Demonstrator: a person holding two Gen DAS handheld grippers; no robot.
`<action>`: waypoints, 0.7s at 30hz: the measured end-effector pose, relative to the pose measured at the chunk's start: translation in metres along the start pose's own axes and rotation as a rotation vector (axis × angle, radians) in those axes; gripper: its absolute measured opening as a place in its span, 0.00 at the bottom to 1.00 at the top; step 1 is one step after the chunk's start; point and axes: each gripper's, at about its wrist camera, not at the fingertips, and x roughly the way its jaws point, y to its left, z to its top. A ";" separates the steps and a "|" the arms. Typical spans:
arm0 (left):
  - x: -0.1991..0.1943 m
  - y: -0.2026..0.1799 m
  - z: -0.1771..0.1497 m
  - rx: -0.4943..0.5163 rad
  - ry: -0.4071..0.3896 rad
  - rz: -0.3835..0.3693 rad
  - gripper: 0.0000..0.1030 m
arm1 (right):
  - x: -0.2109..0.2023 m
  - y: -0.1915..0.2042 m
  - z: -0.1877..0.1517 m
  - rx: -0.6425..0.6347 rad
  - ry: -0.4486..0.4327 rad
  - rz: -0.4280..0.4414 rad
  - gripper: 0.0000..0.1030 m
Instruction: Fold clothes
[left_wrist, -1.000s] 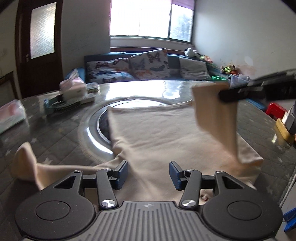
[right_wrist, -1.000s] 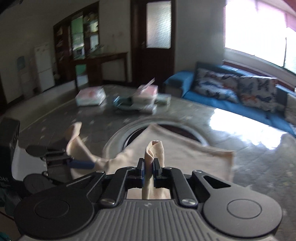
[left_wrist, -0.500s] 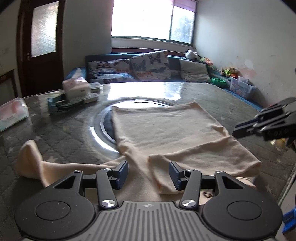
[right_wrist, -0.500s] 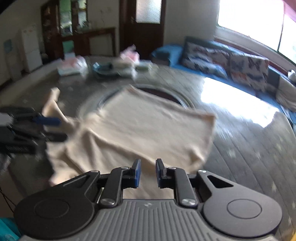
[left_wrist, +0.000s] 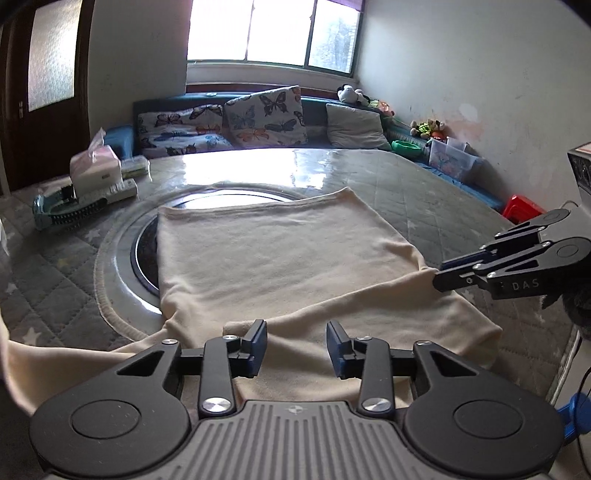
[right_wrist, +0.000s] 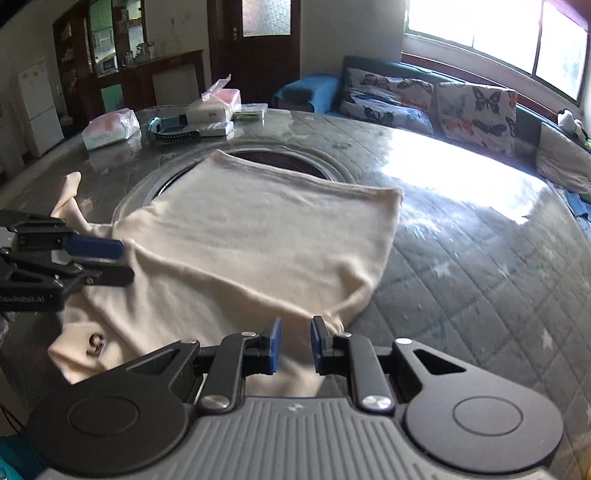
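Left gripper (left_wrist: 295, 343) hangs low over the cream garment (left_wrist: 266, 258), its jaws just closing in, apart, nothing pinched. The cloth lies flat across the quilted table (left_wrist: 424, 199), one sleeve folded over. The right gripper (left_wrist: 441, 277) meets the fold's edge at right.

Your shirt (left_wrist: 280, 258) lies on table (left_wrist: 424, 192) centre; tissue box (left_wrist: 94, 168) far left, sofa (left_wrist: 229, 122) behind, left sleeve (right_wrist: 68, 201) out leftwards.
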 end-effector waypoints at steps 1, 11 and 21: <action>0.003 0.002 -0.001 -0.009 0.007 0.008 0.37 | 0.005 -0.001 0.000 0.002 0.008 -0.003 0.15; -0.003 0.019 -0.008 -0.045 0.014 0.043 0.35 | 0.004 0.008 0.000 -0.034 0.005 0.007 0.15; -0.042 0.044 -0.008 -0.076 -0.062 0.173 0.37 | 0.005 0.045 0.005 -0.161 0.029 0.070 0.15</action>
